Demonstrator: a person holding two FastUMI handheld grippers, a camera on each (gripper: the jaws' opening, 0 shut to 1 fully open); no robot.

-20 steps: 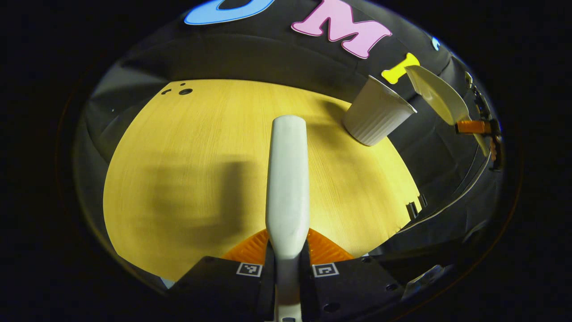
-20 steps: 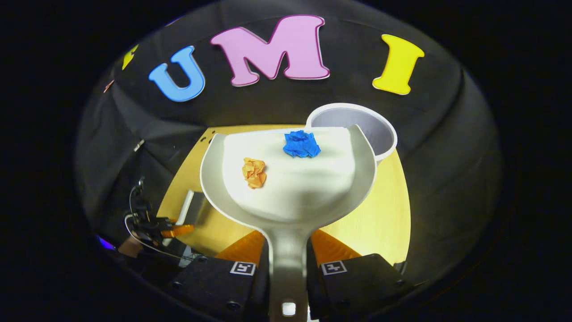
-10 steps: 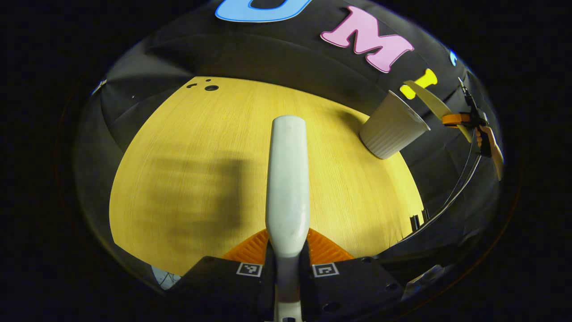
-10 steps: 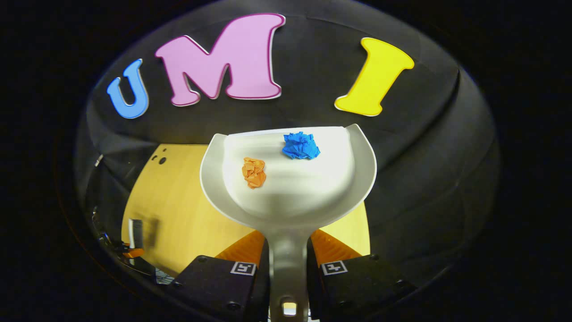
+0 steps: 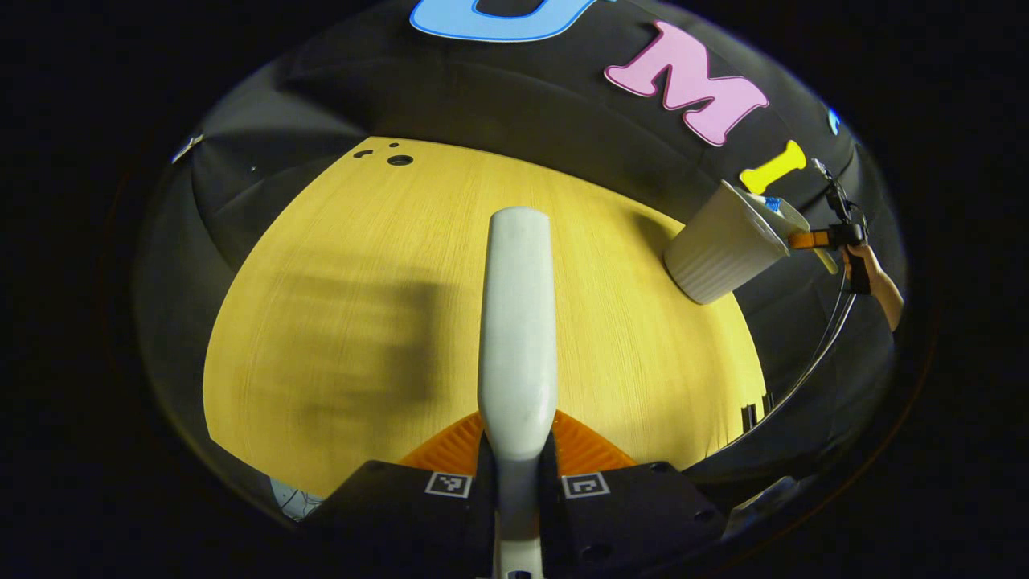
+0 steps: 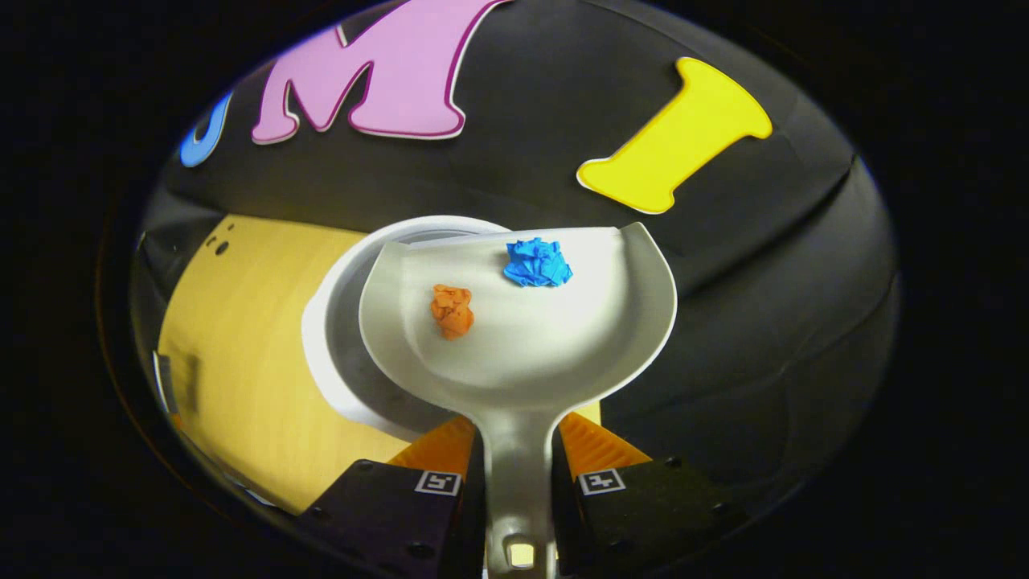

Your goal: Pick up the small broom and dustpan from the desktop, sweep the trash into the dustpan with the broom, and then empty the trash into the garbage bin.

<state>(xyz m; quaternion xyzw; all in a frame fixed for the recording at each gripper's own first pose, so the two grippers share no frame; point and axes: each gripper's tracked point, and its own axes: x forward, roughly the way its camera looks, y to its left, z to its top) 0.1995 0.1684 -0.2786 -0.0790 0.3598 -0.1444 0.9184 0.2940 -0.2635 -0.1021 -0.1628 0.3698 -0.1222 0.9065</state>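
Yellow desktop (image 5: 338, 322) swept bare. Right gripper (image 6: 518, 450) clamps the dustpan (image 6: 547, 354) over the bin (image 6: 330, 354), both paper scraps aboard; left gripper (image 5: 518, 454) clamps the broom (image 5: 518, 322). Emptying step: next, tip the pan forward.

garbage bin (image 6: 338, 354) mostly hidden behind dustpan (image 6: 522, 338), broom (image 5: 517, 322) bristles out of sight

No readable text, label, brand, number or sign stands on any object here.
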